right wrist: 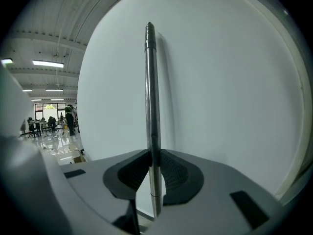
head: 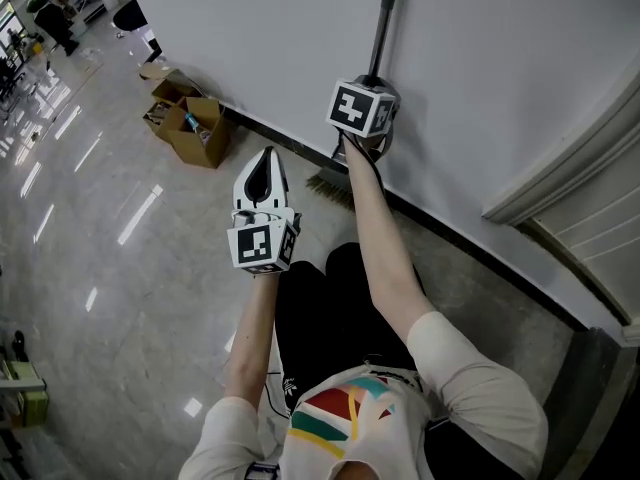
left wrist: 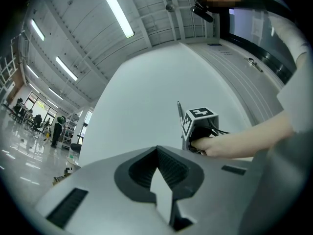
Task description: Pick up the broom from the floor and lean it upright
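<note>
The broom point(right wrist: 150, 106) stands upright. Its metal handle runs straight up between the jaws of the right hand-held gripper point(right wrist: 151, 168), which are clamped on the lower part of the shaft. The bristles point(head: 328, 183) are just below this gripper, down at the floor point(head: 120, 268), and the white wall point(head: 250, 38) is directly behind it. From here I cannot tell if the handle top already touches the wall. I judge the lifting as done. What is left is to rest the handle on the wall and let go. The left hand-held gripper point(left wrist: 157, 151) hangs to the left of the right one, nearer the person, with its jaws together and empty. Cardboard boxes point(head: 190, 123) lie farther left along the wall.
</note>
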Tool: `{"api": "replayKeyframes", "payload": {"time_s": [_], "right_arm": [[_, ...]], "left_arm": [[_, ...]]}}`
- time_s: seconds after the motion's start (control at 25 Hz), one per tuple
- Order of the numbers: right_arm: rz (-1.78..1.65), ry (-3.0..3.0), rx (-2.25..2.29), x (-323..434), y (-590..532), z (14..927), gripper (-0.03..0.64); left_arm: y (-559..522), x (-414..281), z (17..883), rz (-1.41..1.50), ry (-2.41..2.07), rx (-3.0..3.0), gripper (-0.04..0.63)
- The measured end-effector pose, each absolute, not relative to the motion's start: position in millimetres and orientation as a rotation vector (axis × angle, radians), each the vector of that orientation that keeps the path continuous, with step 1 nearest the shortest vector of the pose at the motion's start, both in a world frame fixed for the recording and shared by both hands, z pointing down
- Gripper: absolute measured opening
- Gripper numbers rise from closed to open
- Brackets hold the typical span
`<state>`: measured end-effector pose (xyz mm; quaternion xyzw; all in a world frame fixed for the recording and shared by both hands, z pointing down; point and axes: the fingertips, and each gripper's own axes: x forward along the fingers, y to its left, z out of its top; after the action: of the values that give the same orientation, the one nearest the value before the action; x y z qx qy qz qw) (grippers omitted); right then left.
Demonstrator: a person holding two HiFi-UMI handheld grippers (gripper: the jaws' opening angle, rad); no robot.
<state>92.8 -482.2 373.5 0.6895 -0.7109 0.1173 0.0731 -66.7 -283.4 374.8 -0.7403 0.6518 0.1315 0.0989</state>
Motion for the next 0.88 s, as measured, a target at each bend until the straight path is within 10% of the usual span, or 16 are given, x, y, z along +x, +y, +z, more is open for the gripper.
{"api": "replayKeyframes", "payload": {"time_s": [0.88], "right_arm": [[0.442, -2.082, 2.101, 33, -401, 377, 0.08]], "left_arm": [[-245, -96, 355, 0.409, 1.863, -2.186, 0.044]]}}
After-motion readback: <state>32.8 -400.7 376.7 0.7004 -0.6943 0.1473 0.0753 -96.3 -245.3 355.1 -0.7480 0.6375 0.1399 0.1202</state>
